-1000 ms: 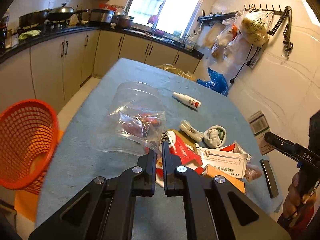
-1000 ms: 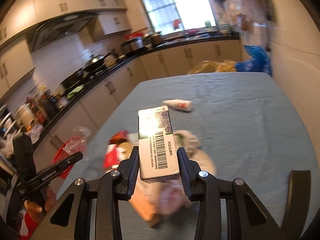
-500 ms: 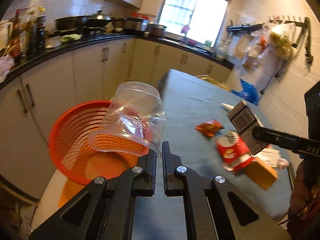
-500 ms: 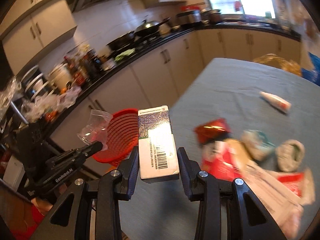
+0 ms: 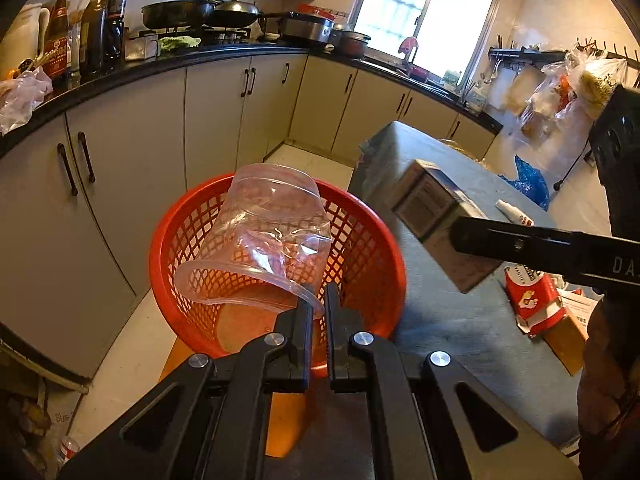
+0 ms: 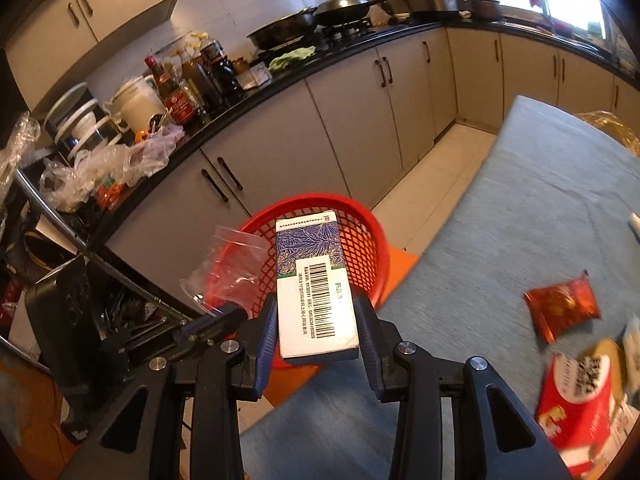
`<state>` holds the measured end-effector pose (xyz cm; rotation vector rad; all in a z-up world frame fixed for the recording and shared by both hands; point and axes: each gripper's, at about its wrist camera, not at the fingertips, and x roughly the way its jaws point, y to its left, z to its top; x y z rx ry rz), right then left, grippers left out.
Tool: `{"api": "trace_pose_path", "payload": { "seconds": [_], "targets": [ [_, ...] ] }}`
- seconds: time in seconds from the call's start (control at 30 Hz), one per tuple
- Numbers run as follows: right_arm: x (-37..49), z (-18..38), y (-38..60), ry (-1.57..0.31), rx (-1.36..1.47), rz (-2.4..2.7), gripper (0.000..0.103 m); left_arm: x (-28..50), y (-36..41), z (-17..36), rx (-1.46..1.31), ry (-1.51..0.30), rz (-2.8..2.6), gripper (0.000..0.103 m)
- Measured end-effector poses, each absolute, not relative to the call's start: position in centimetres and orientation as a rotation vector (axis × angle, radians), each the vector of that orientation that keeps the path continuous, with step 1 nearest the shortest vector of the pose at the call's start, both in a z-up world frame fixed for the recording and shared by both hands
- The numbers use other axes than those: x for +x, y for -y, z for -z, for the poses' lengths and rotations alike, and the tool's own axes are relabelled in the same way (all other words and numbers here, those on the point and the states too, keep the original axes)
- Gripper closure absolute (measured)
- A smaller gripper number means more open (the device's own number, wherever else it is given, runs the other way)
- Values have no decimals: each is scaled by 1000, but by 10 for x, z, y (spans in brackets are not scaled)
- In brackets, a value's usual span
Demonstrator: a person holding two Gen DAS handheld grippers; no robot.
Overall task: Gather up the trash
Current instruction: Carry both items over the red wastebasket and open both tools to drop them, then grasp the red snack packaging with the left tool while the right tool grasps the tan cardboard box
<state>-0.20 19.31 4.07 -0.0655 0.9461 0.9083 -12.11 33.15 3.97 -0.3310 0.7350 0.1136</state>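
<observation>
My left gripper point(image 5: 317, 300) is shut on the rim of a clear plastic bag point(image 5: 260, 240) and holds it over the red mesh basket point(image 5: 360, 216). My right gripper point(image 6: 316, 312) is shut on a white and blue carton box point(image 6: 314, 292) and holds it at the table's edge, in front of the red mesh basket point(image 6: 360, 240). The box point(image 5: 432, 204) and the right gripper also show in the left wrist view, to the right of the basket. The left gripper point(image 6: 224, 314) with the bag point(image 6: 228, 268) shows in the right wrist view.
The basket stands on an orange stool point(image 6: 400, 260) beside the table point(image 6: 540, 220). On the table lie a red snack packet point(image 6: 562, 306), a red and white wrapper point(image 6: 576, 396), a white tube point(image 5: 514, 214) and other packets. Kitchen cabinets point(image 5: 216, 120) run along the left.
Both grippers swung left from the table towards the basket. The bag now hangs over the basket, and the box has come up beside it.
</observation>
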Motion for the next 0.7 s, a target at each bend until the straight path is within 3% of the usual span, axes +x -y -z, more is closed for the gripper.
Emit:
{"api": "trace_pose_path", "payload": {
  "seconds": [0.13, 0.2, 0.23, 0.37, 0.5, 0.57, 0.7],
  "targets": [
    [3, -37, -207, -944, -67, -904, 60, -119, -335, -37, -337, -730, -114, 97],
    [6, -36, -211, -938, -60, -898, 51, -118, -334, -37, -345, -727, -107, 93],
    [7, -36, -210, -934, -55, -892, 46, -118, -334, -37, -346, -725, -107, 86],
    [6, -41, -198, -914, -43, -887, 45, -124, -333, -43, -334, -691, -117, 59],
    [-6, -50, -171, -868, -38, -859, 45, -132, -318, -52, -309, -646, -131, 54],
    [-15, -54, -154, -836, -43, -831, 42, -136, -307, -58, -288, -614, -139, 42],
    [-31, -56, -118, -807, -36, -782, 41, -141, -272, -67, -187, -551, -147, 39]
  ]
}}
